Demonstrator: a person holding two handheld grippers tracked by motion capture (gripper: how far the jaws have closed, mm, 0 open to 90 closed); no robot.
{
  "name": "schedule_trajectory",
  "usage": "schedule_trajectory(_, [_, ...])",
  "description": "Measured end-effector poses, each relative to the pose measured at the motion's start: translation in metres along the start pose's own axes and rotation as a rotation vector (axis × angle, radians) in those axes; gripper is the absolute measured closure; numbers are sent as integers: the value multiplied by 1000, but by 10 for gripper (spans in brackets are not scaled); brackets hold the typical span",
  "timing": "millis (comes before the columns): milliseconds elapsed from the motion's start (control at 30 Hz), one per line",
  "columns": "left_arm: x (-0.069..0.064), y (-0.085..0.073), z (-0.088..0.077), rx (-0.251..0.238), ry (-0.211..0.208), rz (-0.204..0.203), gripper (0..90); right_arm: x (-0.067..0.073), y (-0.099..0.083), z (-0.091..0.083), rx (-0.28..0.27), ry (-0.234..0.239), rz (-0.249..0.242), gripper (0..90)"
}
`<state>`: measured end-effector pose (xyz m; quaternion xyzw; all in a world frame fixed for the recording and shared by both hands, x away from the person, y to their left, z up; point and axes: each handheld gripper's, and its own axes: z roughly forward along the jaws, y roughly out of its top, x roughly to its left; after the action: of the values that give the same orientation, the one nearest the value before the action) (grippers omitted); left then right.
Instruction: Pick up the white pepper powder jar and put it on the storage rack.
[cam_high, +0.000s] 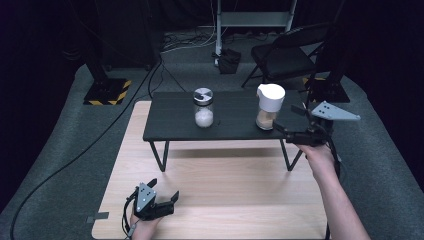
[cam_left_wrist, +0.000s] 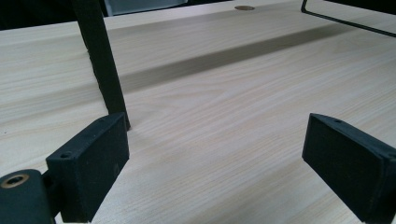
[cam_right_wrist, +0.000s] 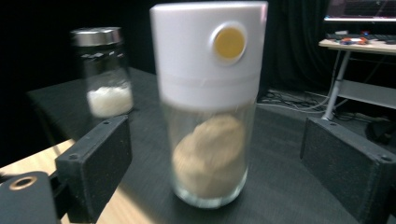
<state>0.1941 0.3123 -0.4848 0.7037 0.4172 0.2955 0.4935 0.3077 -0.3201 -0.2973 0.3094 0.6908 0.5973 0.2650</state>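
My right gripper (cam_high: 281, 128) stands with its jaws spread wide, level with the white-capped jar (cam_high: 269, 112), whose glass lower half shows a tan powdery fill. In the right gripper view that jar (cam_right_wrist: 210, 102) sits squarely between the two black jaws with open space on either side, so nothing is pinched yet. It stands upright near the right end of the small black table (cam_high: 170, 117), and I'd judge the approach nearly finished, with the closing and anything after it left to do. Farther along the same top, well apart from it, the metal-lidded jar (cam_high: 203, 107) with white grains stands untouched. My left gripper (cam_high: 162, 200) rests low on the pale wooden board (cam_high: 220, 185) at the near edge, jaws wide and holding nothing, beside one black table leg (cam_left_wrist: 102, 65).
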Motion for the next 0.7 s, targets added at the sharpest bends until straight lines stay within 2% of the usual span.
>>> schedule_trajectory(133, [-1, 0, 0, -2, 4, 0, 71, 1, -25, -25, -26, 17, -7, 66])
schedule_trajectory(167, [-1, 0, 0, -2, 4, 0, 71, 1, -25, -25, -26, 17, -7, 66])
schedule_trajectory(200, [-1, 0, 0, -2, 5, -1, 71, 2, -37, -35, -34, 24, -9, 61])
schedule_trajectory(233, [-1, -1, 0, -4, 5, -1, 71, 2, -37, -35, -34, 24, -9, 61])
schedule_trajectory(300, [-1, -1, 0, -4, 6, -2, 71, 5, -53, -48, -37, 12, -30, 55])
schedule_trajectory(333, [-1, -1, 0, -4, 7, -2, 71, 5, -53, -48, -37, 12, -30, 55])
schedule_trajectory(500, [-1, -1, 0, -5, 9, -3, 71, 8, -90, -65, -43, 2, -42, 44])
schedule_trajectory(700, [-2, -1, -1, -7, 11, -3, 71, 11, -136, -78, -35, -28, -13, 33])
